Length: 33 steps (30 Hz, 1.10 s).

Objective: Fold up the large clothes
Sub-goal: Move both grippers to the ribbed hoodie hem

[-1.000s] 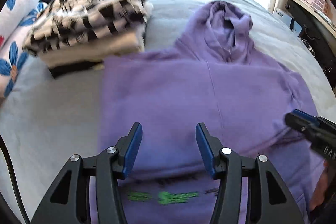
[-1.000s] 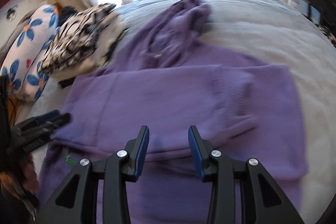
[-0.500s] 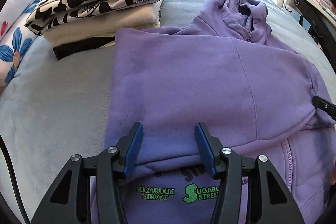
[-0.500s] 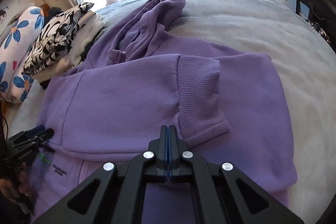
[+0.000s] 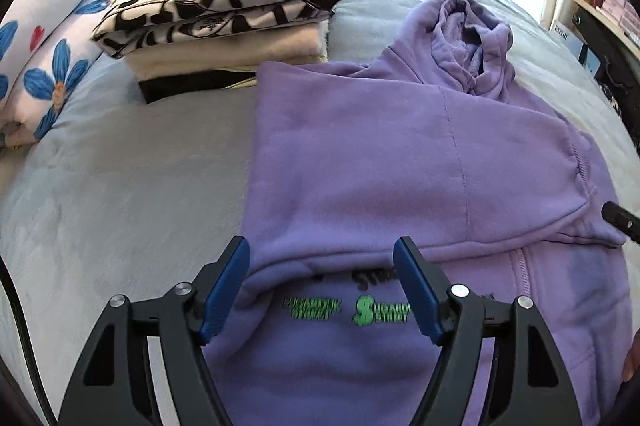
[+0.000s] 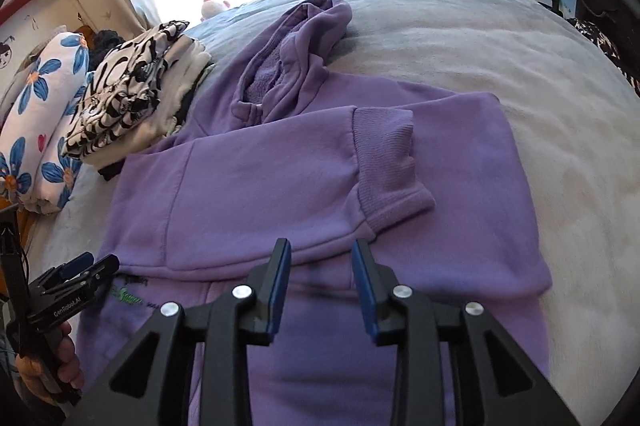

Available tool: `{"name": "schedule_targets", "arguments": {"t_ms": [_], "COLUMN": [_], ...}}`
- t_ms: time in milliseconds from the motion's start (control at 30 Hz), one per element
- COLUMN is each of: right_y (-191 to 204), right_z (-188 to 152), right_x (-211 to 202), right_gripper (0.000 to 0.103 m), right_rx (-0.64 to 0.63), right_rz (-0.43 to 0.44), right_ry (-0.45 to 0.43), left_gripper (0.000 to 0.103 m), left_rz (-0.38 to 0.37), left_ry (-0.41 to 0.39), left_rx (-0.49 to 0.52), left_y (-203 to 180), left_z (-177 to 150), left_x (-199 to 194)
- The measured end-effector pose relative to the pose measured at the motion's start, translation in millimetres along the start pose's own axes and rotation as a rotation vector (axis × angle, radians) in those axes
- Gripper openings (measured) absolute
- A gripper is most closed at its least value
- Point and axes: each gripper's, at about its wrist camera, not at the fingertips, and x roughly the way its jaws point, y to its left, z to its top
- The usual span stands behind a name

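1. I see a grey bed under a bright window; nothing here is a container.
2. The purple hoodie lies flat, hood away from me, long axis running straight ahead of both claws.
3. A sleeve is folded across its chest.
4. A folded stack sits just beside its far left shoulder.
5. My left claw is opening, empty, over the hem; my right claw is opening too, nearer the cuff.

The purple hoodie is matt fleece cloth, its hood lining fuzzier, and its cuff is ribbed knit. The grey bed cover looks soft and faintly napped. The left gripper is matt black plastic with silver metal screws (blue pads smooth).
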Motion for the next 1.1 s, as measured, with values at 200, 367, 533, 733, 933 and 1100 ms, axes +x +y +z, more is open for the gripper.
{"name": "schedule_targets", "arguments": {"t_ms": [200,367,533,733,933,1100], "right_y": [10.5,17.7,24.6,34.9,45.6,50.3], "right_z": [-14.5,-28.1,-41.7,-60.9,-78.6,-97.2], "right_x": [-22.7,-42.0,-64.7,-98.5,-129.7,-150.5], "right_gripper": [0.032,0.032,0.032,0.032,0.032,0.033], "right_rx": [-0.016,-0.019,-0.031,-0.052,-0.078,-0.101], "right_rz": [-0.001,0.003,0.018,0.029,0.033,0.028], "right_ry": [-0.007,-0.015,-0.033,-0.067,-0.103,-0.121], "left_gripper": [0.073,0.073,0.073,0.073,0.073,0.073], "left_rz": [-0.003,0.003,-0.003,-0.011,-0.009,0.004], "left_ry": [-0.016,-0.042,-0.072,-0.092,-0.105,-0.110], "left_rx": [-0.024,-0.023,-0.021,-0.032,-0.034,-0.024], "left_y": [7.5,9.5,14.6,22.0,27.0,32.1], "left_z": [-13.3,-26.7,-42.3,-63.8,-88.1,-107.5], "left_x": [-31.7,-63.1,-95.5,-132.7,-162.4,-178.9]}}
